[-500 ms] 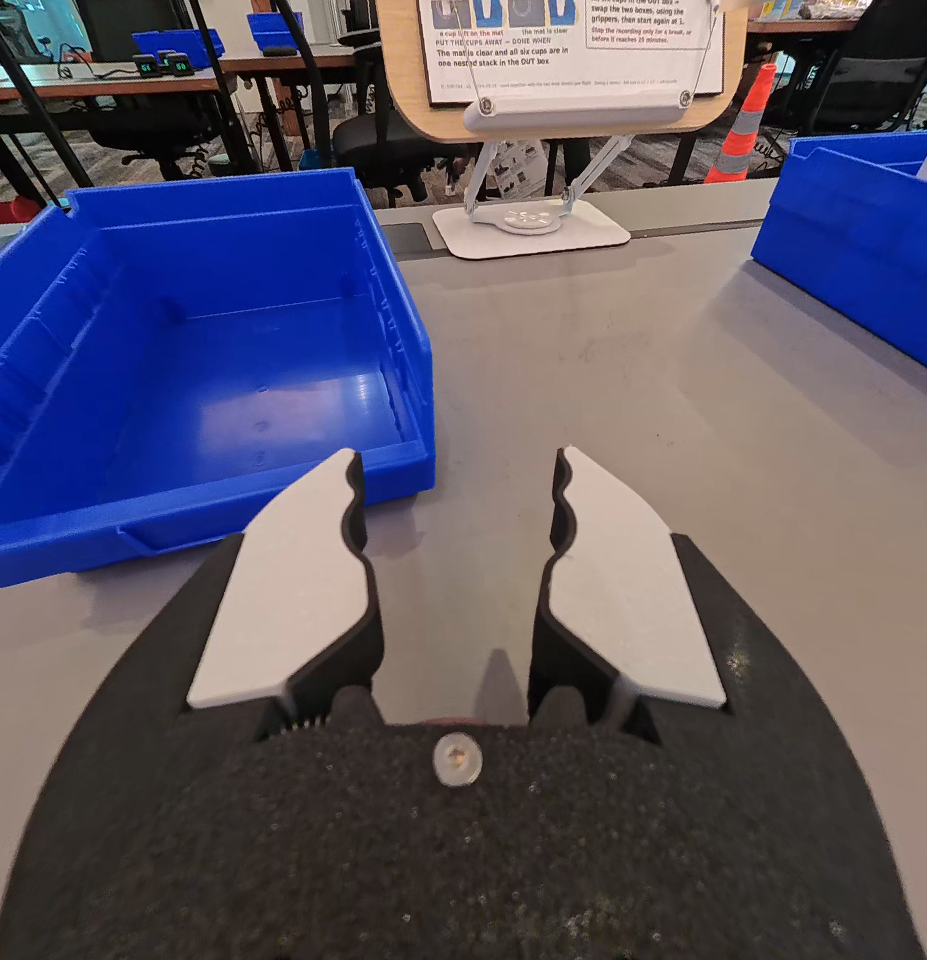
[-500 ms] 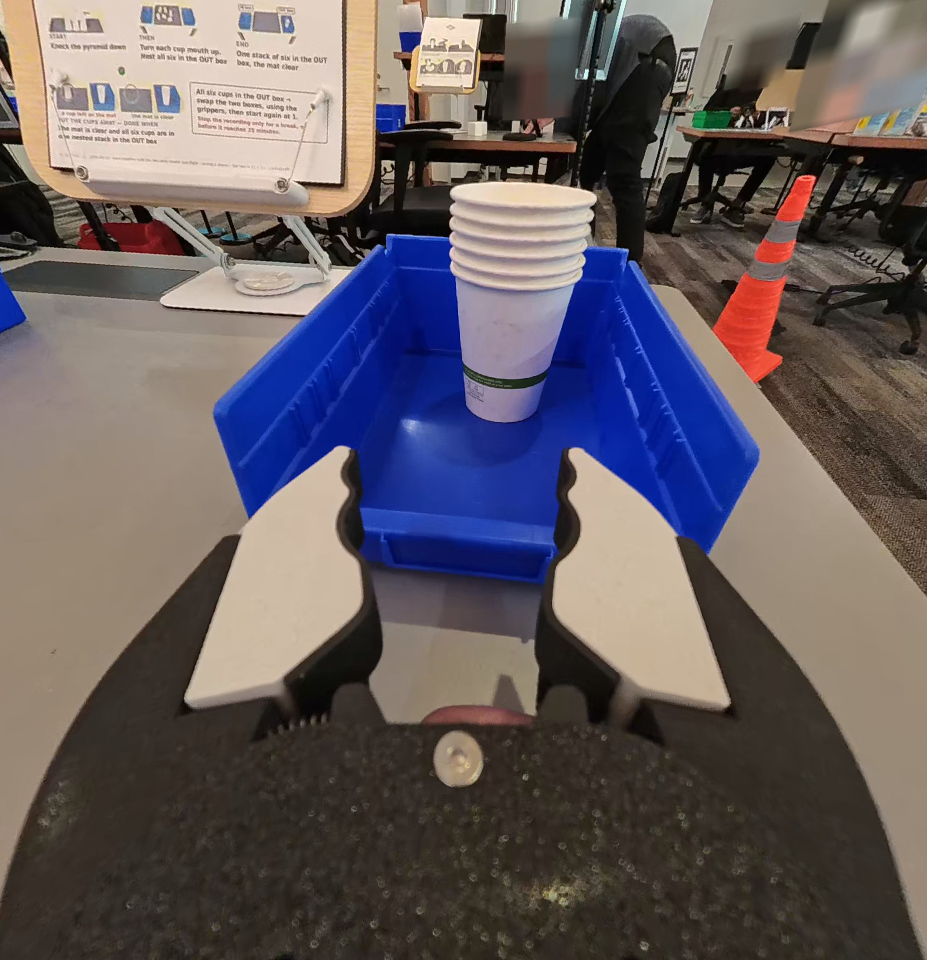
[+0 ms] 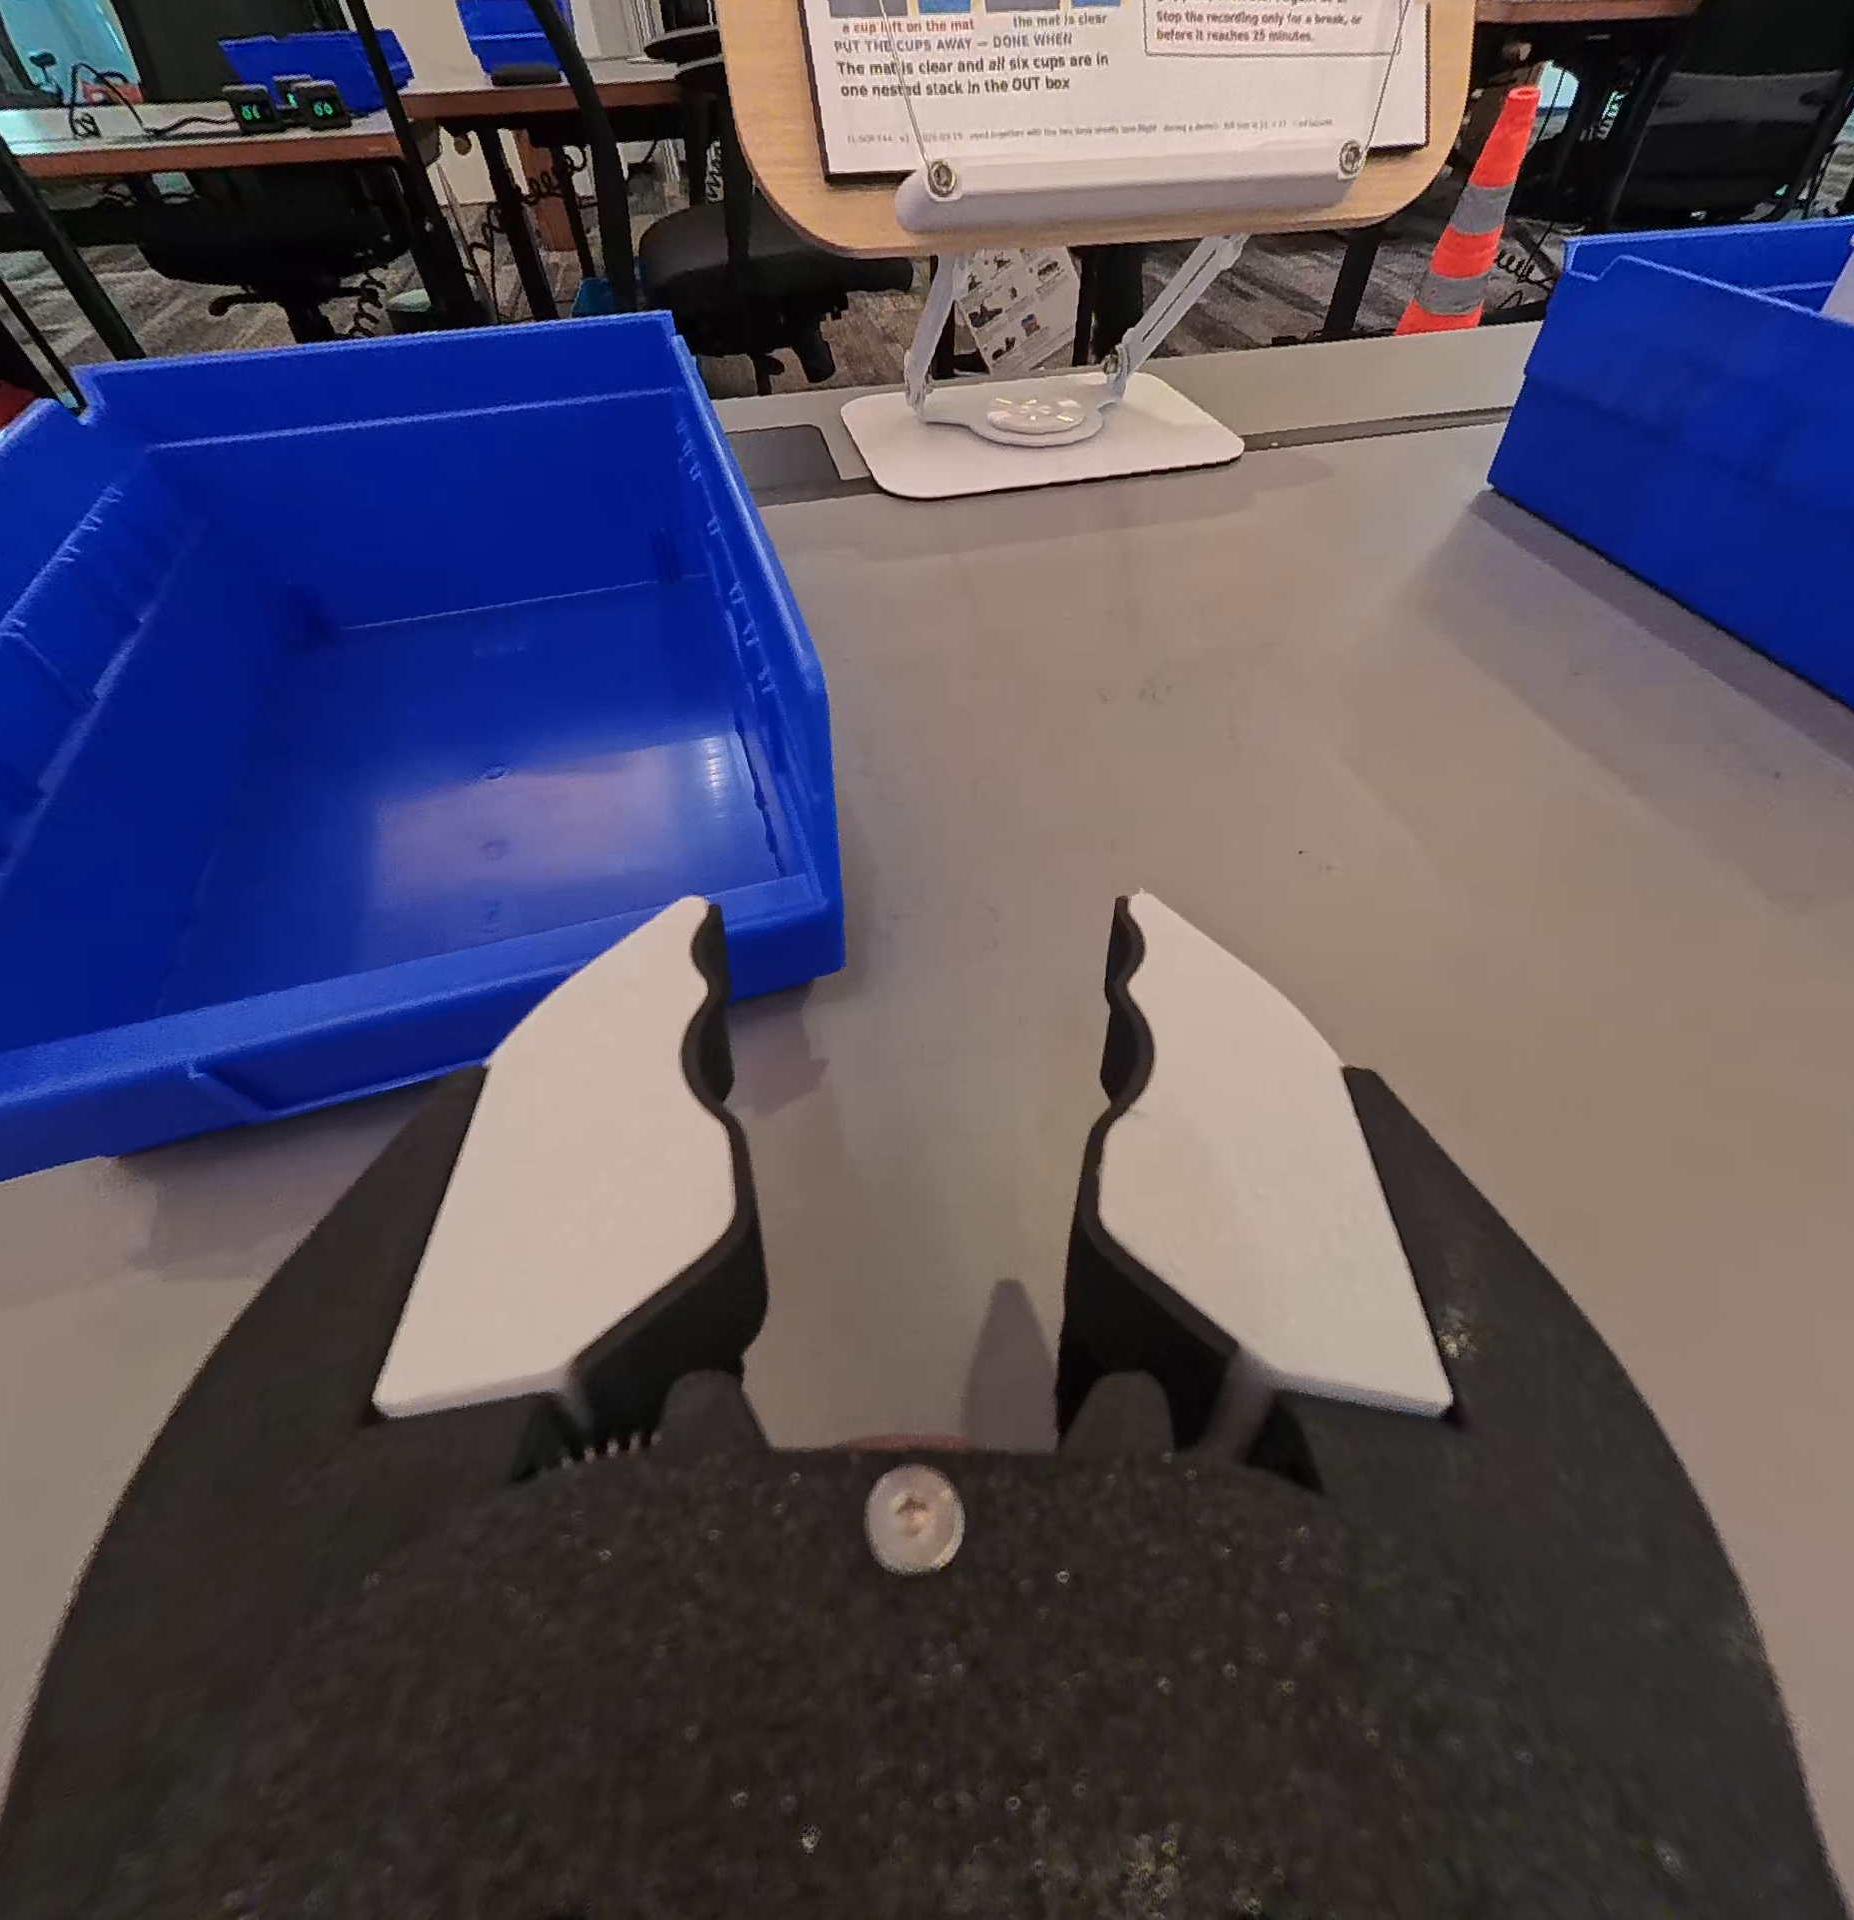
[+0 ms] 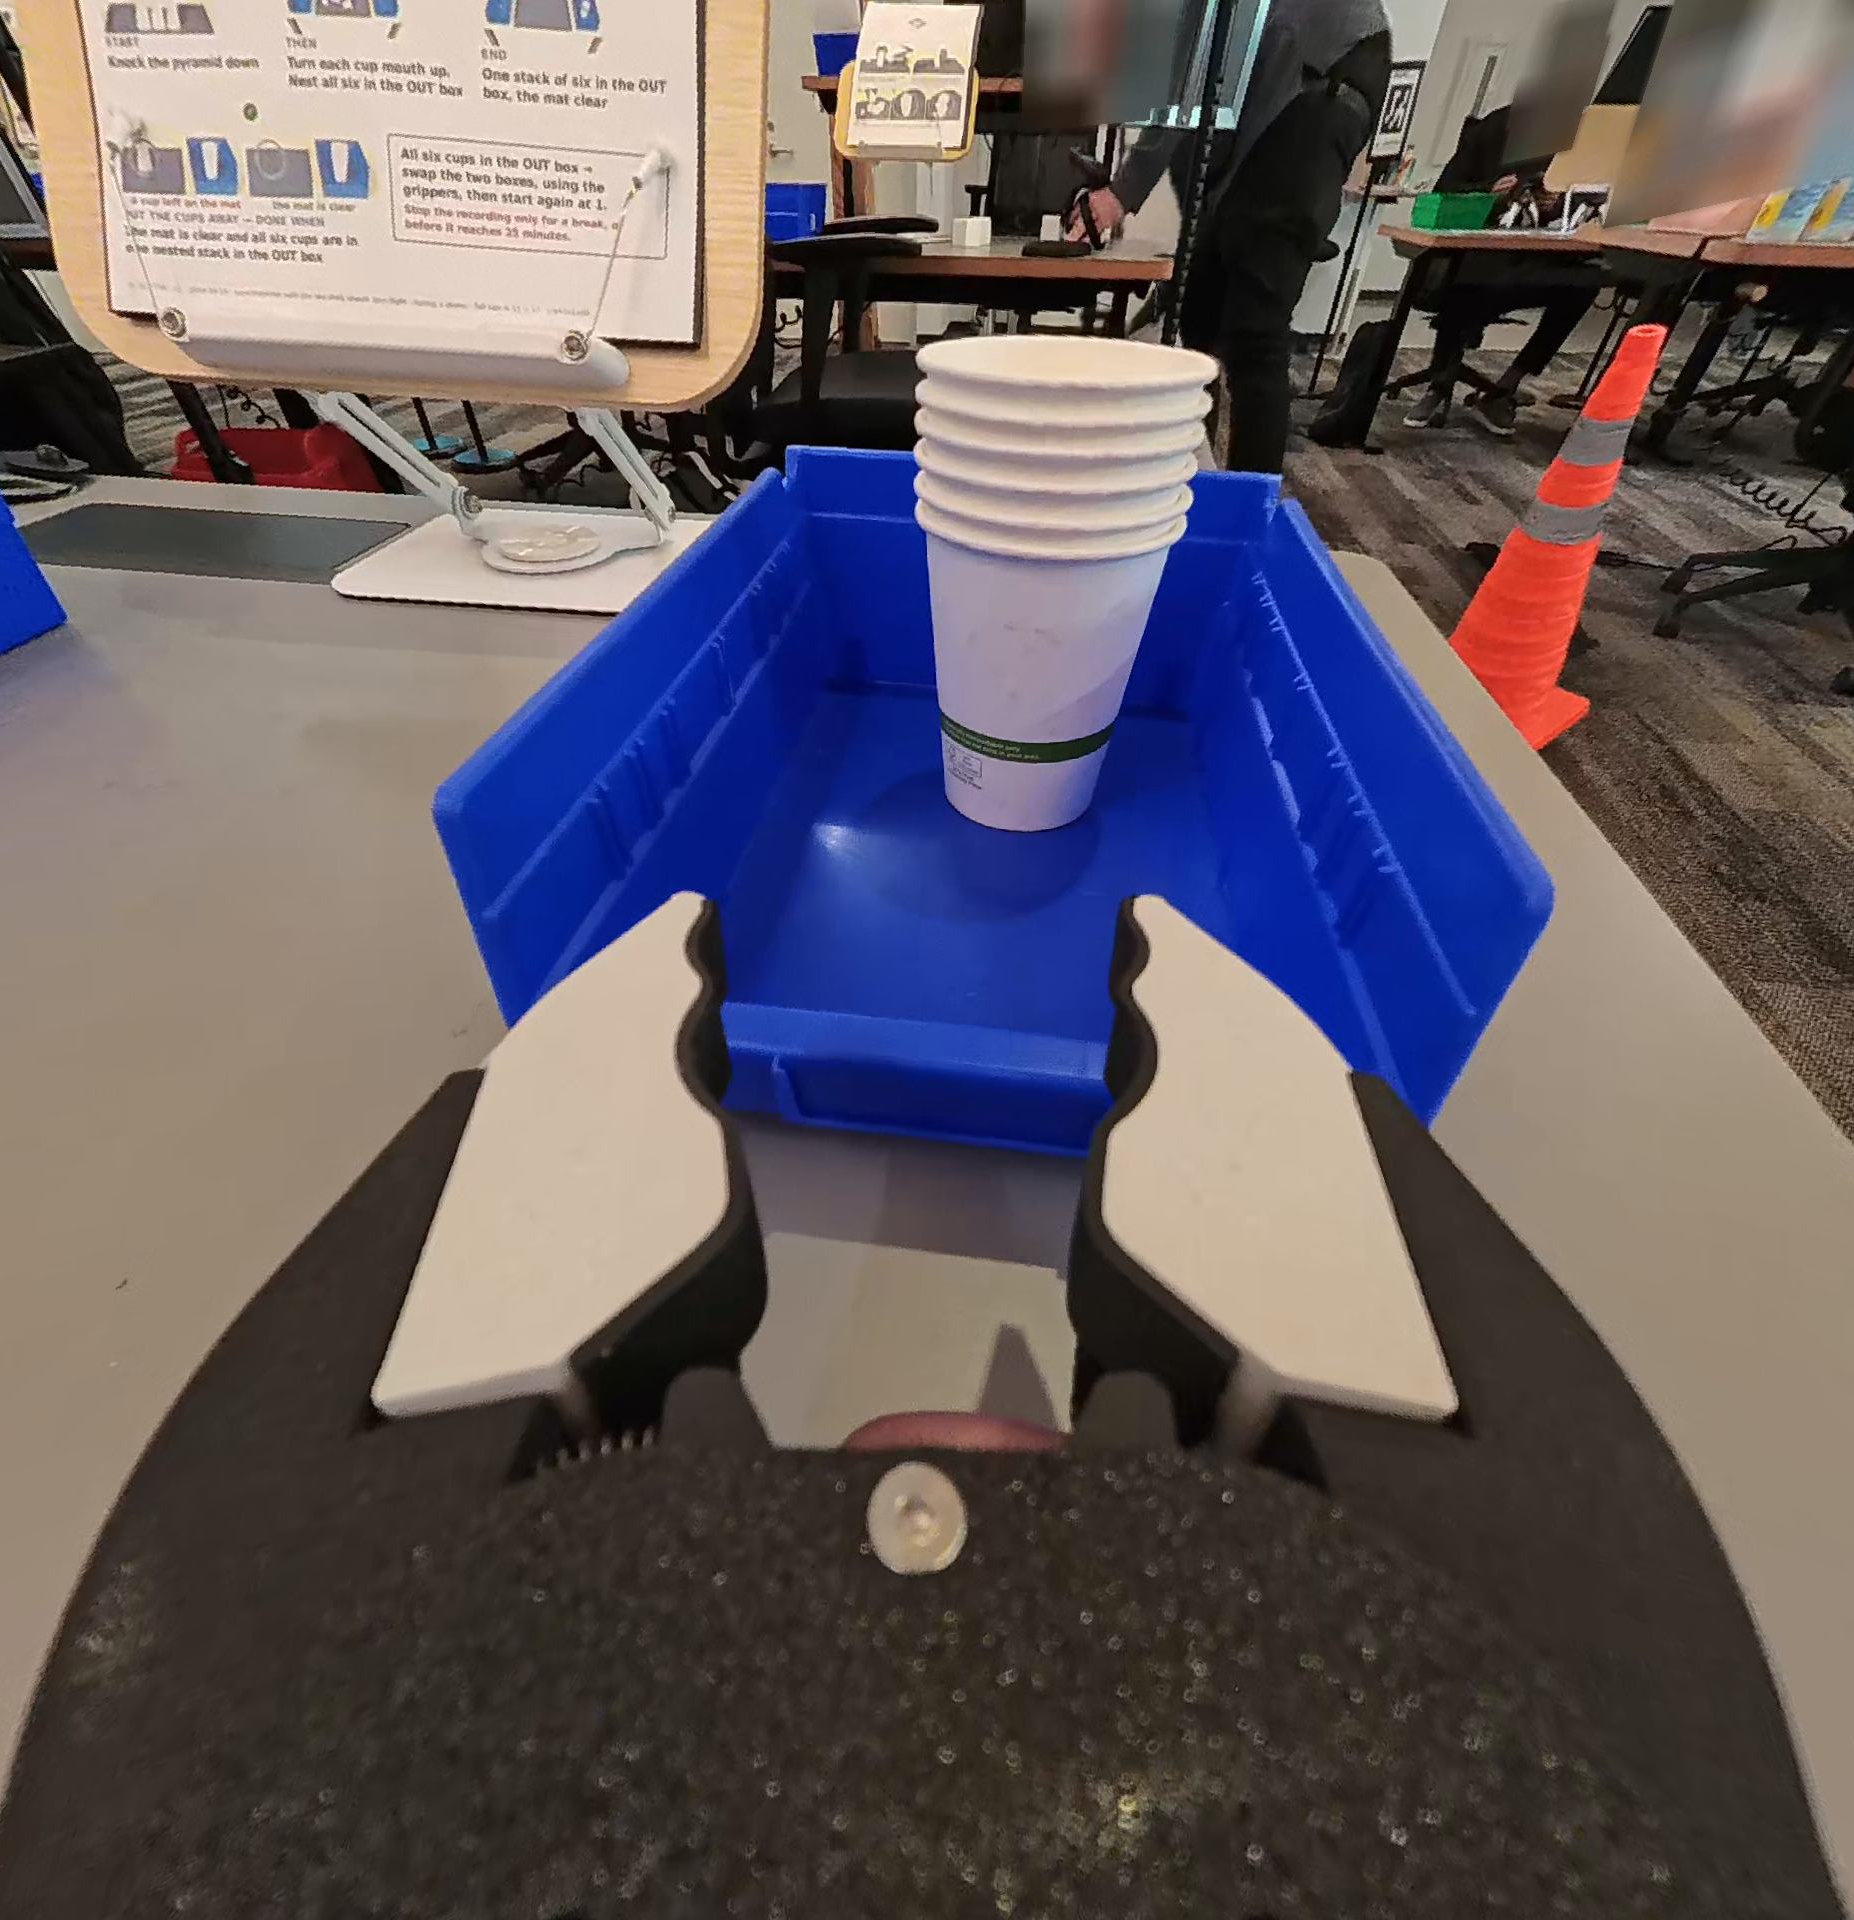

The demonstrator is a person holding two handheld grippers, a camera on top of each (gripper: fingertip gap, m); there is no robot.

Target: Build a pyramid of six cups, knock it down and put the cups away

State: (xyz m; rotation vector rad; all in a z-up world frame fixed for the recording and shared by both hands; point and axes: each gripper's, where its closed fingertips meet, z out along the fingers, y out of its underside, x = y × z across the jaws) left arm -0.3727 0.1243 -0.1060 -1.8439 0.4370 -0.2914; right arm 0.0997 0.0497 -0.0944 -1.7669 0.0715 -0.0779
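Both my grippers, left (image 3: 915,914) and right (image 4: 915,914), hover over the desk (image 3: 1266,831) with jaws wide and empty. The cup stack (image 4: 1053,582) stands upright in the right bin (image 4: 611,790); clipping its rims could topple it. The left bin (image 3: 777,665) is empty, and the instruction stand (image 4: 528,545) lies beyond.

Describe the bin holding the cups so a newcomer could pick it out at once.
On the grey table, two blue bins flank a bare middle strip in front of the instruction board. The one meant is the right bin, straight ahead of the open right gripper. Only it holds a nested stack of white cups; the left bin is empty.
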